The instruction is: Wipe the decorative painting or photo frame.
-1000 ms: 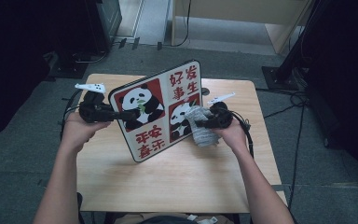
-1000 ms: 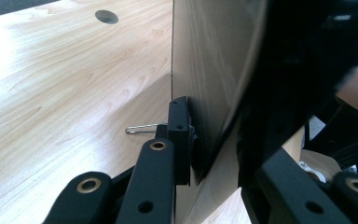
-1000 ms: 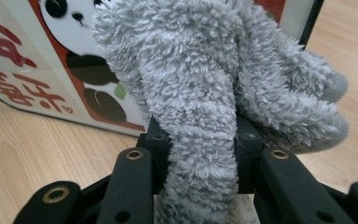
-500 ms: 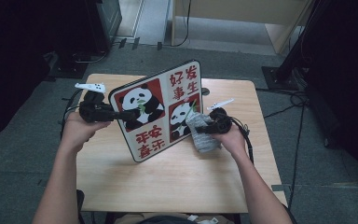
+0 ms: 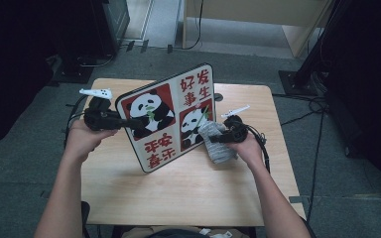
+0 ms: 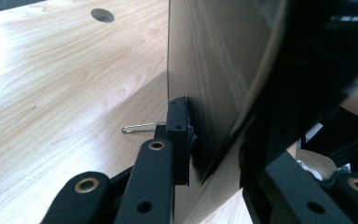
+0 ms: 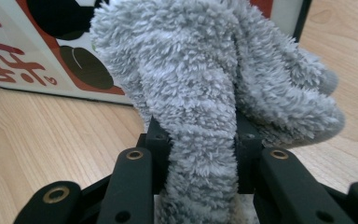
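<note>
High view: left gripper [image 5: 138, 122] pinches panda board [image 5: 171, 116], tilted up, bottom corner on desk [image 5: 178, 193] near middle. Right gripper [image 5: 213, 139] pinches grey cloth [image 5: 217, 144] against board's right edge.

Left gripper view: jaws pressed on board [image 6: 214, 70] edge.

Right gripper view: jaws squeeze fluffy cloth [image 7: 205, 93] by board [image 7: 23, 60].

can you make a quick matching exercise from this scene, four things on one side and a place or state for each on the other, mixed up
Things:
1. flat panda-print board
2. fluffy grey cloth
3. light wooden table
4. thin bent metal wire

Places or states:
A. lying flat on the tabletop
B. propped up on its edge, tilted
C. pinched in the right gripper
D. underneath everything else

Pairs: 1-B, 2-C, 3-D, 4-A
</note>
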